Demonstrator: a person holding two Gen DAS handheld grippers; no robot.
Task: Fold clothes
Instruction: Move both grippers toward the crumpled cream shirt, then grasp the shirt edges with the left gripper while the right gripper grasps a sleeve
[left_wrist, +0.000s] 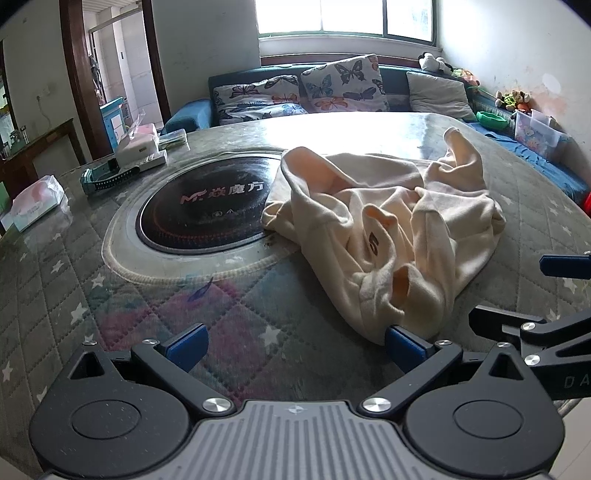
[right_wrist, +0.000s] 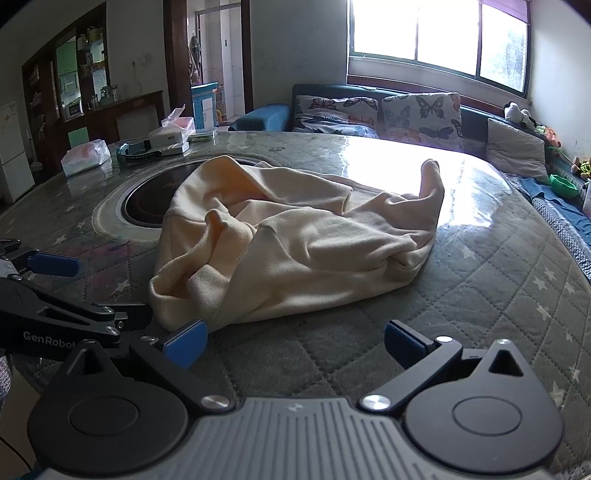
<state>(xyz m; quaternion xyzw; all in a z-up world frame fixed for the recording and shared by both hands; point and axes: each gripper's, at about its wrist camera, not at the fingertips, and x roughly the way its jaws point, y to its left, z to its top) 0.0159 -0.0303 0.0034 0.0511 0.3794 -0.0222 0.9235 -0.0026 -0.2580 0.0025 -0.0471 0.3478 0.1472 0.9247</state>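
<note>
- One round table (left_wrist: 147, 295) with a quilted cover is lying under both tongs.
- One cream garment (right_wrist: 295, 240) is lying crumpled on it, just ahead of both tongs and not yet spread.
- The left gripper (left_wrist: 295, 349) and right gripper (right_wrist: 295, 343) are being held wide open, gripping nothing.
- Judged best: two near hem corners are being sought, so the cloth can be pulled flat first.
- Two tissue packs (left_wrist: 35, 203) are lying far left.

the garment (right_wrist: 295, 240) is pale cream with a dark mark on it. the bench (right_wrist: 498, 295) wears a grey-green quilted cover with white stars. the round hob (left_wrist: 207, 206) is black with pale lettering. the cushions (left_wrist: 343, 85) show butterflies on white. the claw pads (left_wrist: 188, 347) are blue.
</note>
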